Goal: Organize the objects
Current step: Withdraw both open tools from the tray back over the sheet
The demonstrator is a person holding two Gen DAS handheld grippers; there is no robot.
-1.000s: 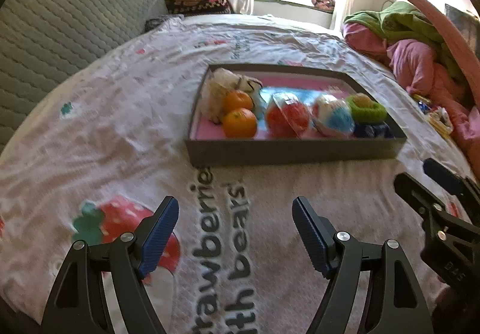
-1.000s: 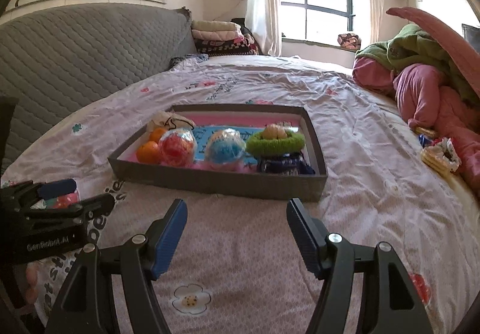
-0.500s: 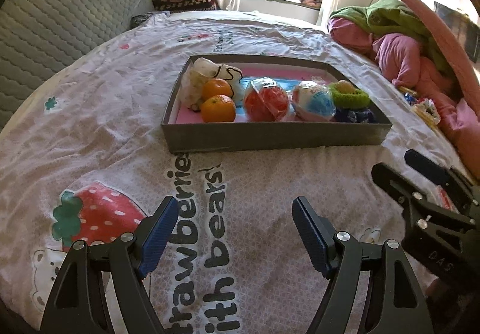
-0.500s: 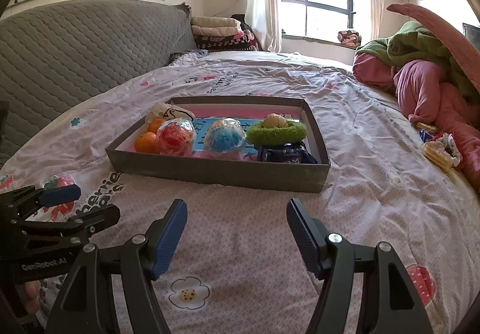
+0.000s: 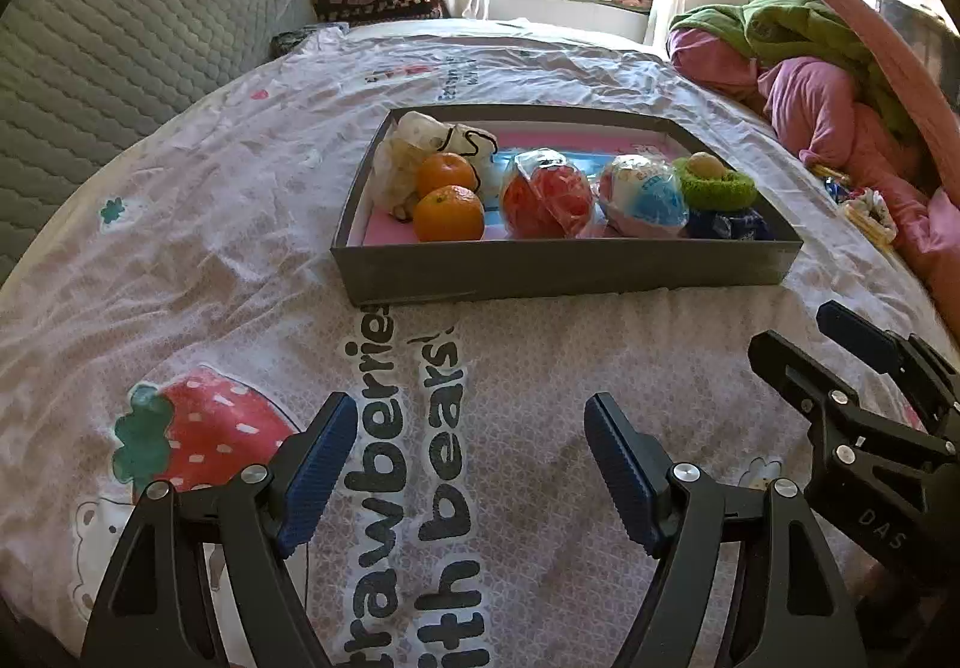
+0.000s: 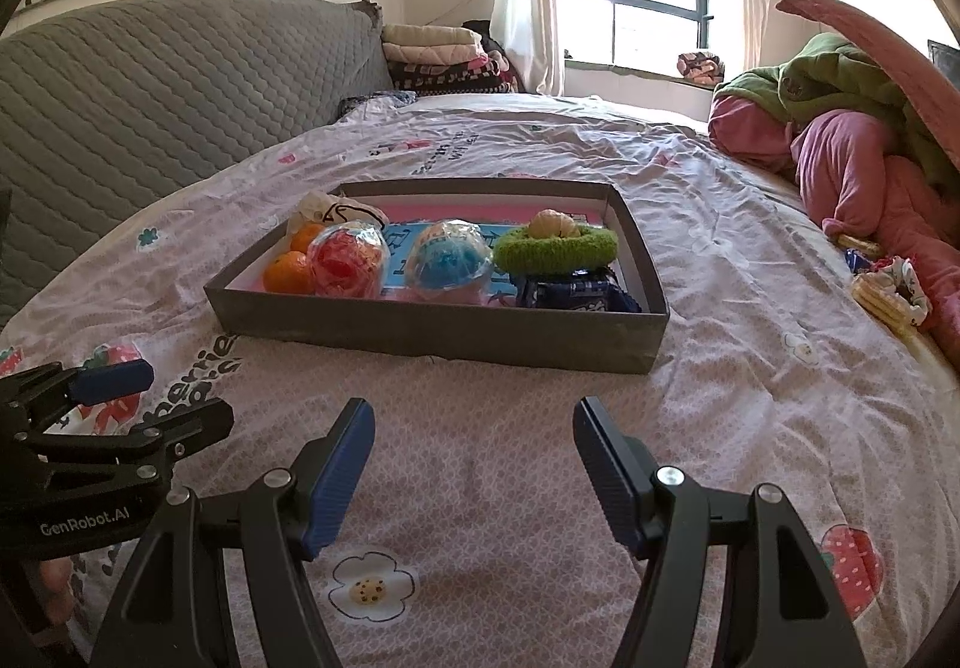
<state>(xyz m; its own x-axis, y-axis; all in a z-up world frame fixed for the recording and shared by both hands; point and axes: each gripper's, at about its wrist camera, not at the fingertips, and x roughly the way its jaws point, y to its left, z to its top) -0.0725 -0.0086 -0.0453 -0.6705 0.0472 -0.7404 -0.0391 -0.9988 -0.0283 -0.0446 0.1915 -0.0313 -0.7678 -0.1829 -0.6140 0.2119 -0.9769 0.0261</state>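
Note:
A grey tray (image 5: 564, 272) (image 6: 432, 335) sits on the bed ahead of both grippers. It holds two oranges (image 5: 449, 213) (image 6: 287, 272), a white bag (image 5: 414, 146), a red wrapped ball (image 5: 546, 194) (image 6: 348, 260), a blue wrapped ball (image 5: 645, 195) (image 6: 447, 260), a green ring with a small fruit on it (image 5: 714, 182) (image 6: 555, 245) and a dark blue packet (image 6: 576, 293). My left gripper (image 5: 471, 464) is open and empty, short of the tray. My right gripper (image 6: 474, 458) is open and empty too, beside the left one.
The bed has a pink sheet printed with strawberries (image 5: 204, 428) and letters. A grey quilted headboard (image 6: 150, 68) stands to the left. Pink and green bedding (image 6: 852, 140) is heaped on the right, with small packets (image 6: 888, 290) beside it.
Both grippers have drawn back a little and tilted, so the tray looks slightly farther off. Both stay open. Nothing in the tray has moved.

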